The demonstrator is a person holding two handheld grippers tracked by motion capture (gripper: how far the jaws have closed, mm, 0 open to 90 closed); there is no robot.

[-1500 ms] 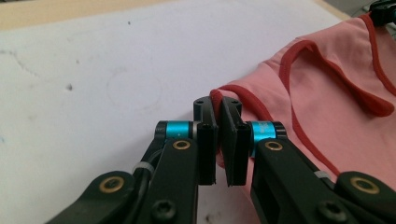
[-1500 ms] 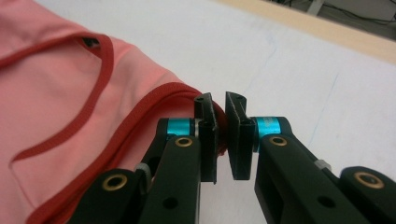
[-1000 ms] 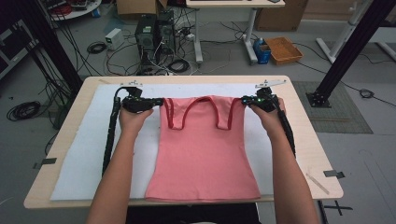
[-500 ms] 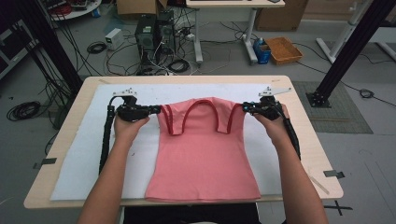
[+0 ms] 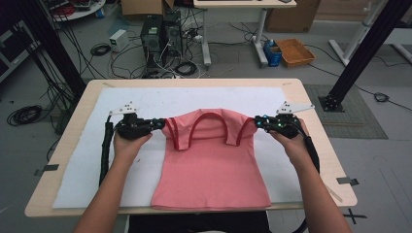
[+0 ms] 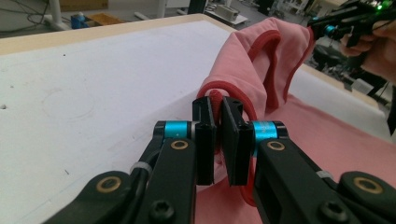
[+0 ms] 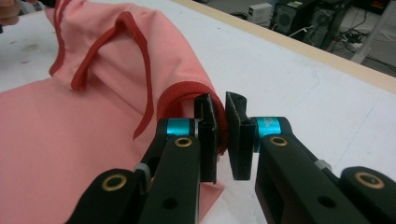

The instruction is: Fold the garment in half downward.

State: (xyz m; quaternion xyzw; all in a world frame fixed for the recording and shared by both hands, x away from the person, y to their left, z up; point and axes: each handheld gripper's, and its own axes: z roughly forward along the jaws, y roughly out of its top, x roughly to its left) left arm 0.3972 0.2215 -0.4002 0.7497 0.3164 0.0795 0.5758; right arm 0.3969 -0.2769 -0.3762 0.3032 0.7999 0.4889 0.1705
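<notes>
With the left gripper [image 5: 159, 124] and right gripper [image 5: 257, 123] each clamped on a shoulder of the pink top [image 5: 214, 165], lifted above the white sheet [image 5: 82, 165], a fold seems underway, needing both shoulders carried evenly.

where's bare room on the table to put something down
Bare white mat runs between the top and the table's far edge, and beside the top's lower half on both sides. It is crowded at the shoulders, where the left gripper and right gripper clamp it.
</notes>
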